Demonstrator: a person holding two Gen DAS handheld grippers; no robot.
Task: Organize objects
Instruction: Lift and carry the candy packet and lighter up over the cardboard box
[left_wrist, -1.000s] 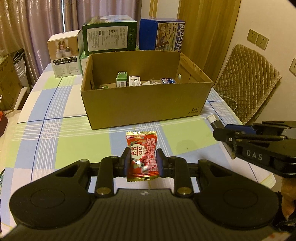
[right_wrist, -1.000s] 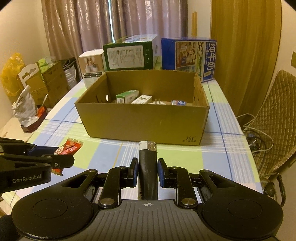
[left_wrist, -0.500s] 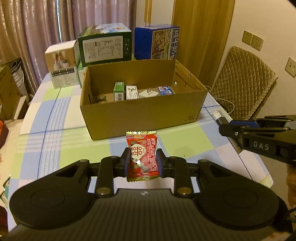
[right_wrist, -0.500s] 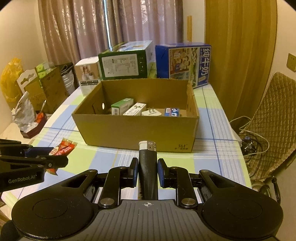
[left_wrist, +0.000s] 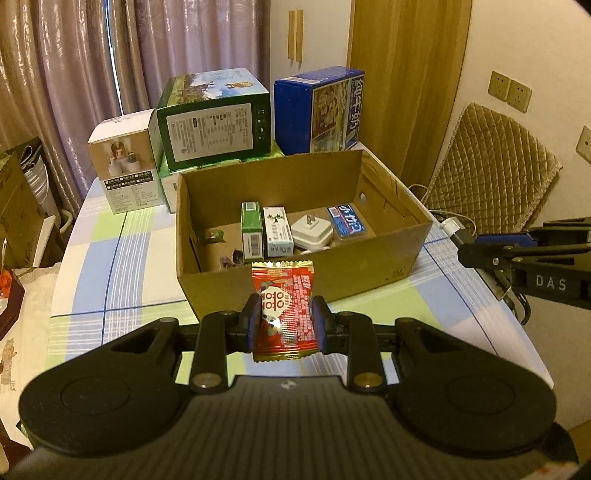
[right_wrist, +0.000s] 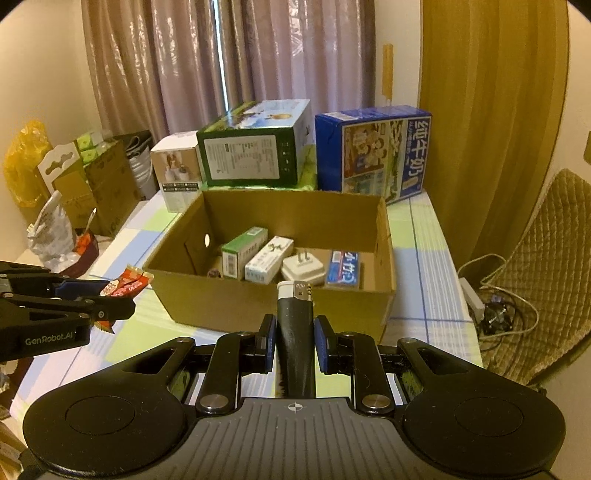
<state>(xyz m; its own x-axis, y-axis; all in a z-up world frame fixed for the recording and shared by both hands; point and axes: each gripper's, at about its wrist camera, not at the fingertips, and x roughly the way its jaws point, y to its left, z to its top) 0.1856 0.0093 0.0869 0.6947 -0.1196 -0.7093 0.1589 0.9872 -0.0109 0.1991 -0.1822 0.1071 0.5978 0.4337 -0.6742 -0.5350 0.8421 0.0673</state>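
My left gripper (left_wrist: 284, 321) is shut on a red snack packet (left_wrist: 283, 295), held in the air in front of the open cardboard box (left_wrist: 369, 273). My right gripper (right_wrist: 294, 341) is shut on a black lighter (right_wrist: 295, 325) with a white and silver top, also raised before the box (right_wrist: 266, 314). Inside the box lie a green carton (left_wrist: 252, 232), a white carton (left_wrist: 277, 230), a white plug adapter (left_wrist: 312, 232) and a blue packet (left_wrist: 346, 224). In the right wrist view the left gripper (right_wrist: 110, 301) with the red packet (right_wrist: 127, 284) sits at the left.
Behind the box stand a white box (left_wrist: 125, 162), a green box (left_wrist: 214, 122) and a blue milk carton (left_wrist: 319, 110). A checked tablecloth (left_wrist: 110, 266) covers the table. A quilted chair (left_wrist: 491, 177) stands to the right, with cables (right_wrist: 498, 288) on the floor. Bags and cartons (right_wrist: 74, 192) crowd the left.
Both grippers have risen and come closer to the box, so I see down into it more. Each still holds its object.
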